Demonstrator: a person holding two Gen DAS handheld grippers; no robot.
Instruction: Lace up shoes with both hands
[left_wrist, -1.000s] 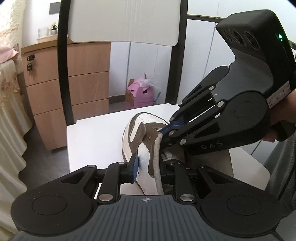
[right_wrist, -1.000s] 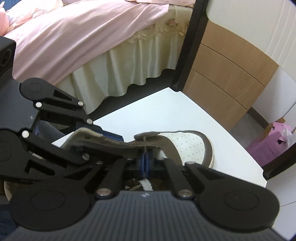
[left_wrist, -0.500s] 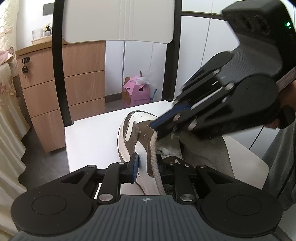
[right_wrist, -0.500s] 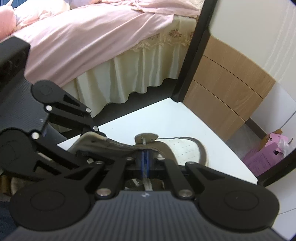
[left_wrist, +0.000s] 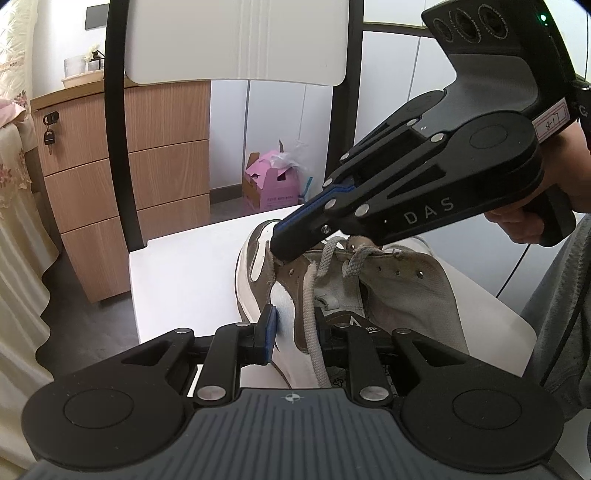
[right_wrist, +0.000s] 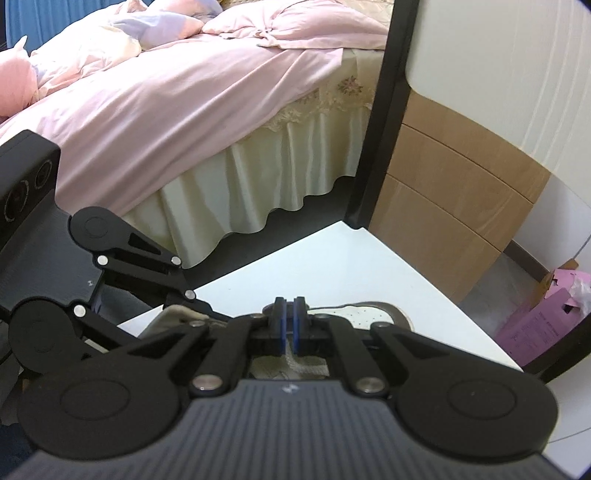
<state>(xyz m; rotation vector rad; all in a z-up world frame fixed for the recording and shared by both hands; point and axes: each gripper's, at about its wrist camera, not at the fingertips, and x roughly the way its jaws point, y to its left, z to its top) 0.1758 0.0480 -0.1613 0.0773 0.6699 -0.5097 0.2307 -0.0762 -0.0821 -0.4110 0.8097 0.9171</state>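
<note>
Shoe (left_wrist: 369, 295) rests on its side on the white chair seat (left_wrist: 184, 273), toe pointing away from the left tool (left_wrist: 295, 332), which clamps the brown-and-white side panel by the collar. That grip looks the same as 1 second ago: the blue pad (left_wrist: 270, 328) presses the outer wall while the other finger sits inside the opening, jaws narrow around the leather.

What has changed is the right tool (left_wrist: 277, 251). A second ago it was buried low in the throat of the shoe, just ahead of the left tool; now it has lifted and swung forward, so its closed tips touch the eyelet row near the toe end. In its own view the 2 blue pads (right_wrist: 282, 328) stand almost together with only a sliver of gap, and nothing clearly shows between them. Whether a lace tip is pinched there I cannot tell, since the fingers hide the contact point.

Lace (left_wrist: 312, 314) runs from below the left tool up the tongue to the right tool, with 1 frayed loop (left_wrist: 356, 258) hanging at an upper eyelet just behind the right tool's tips. Several eyelets along the far flap look empty.

My reading: the right tool has drawn lace up out of the throat and is now aiming at the next hole, so threading is at an early stage.
</note>
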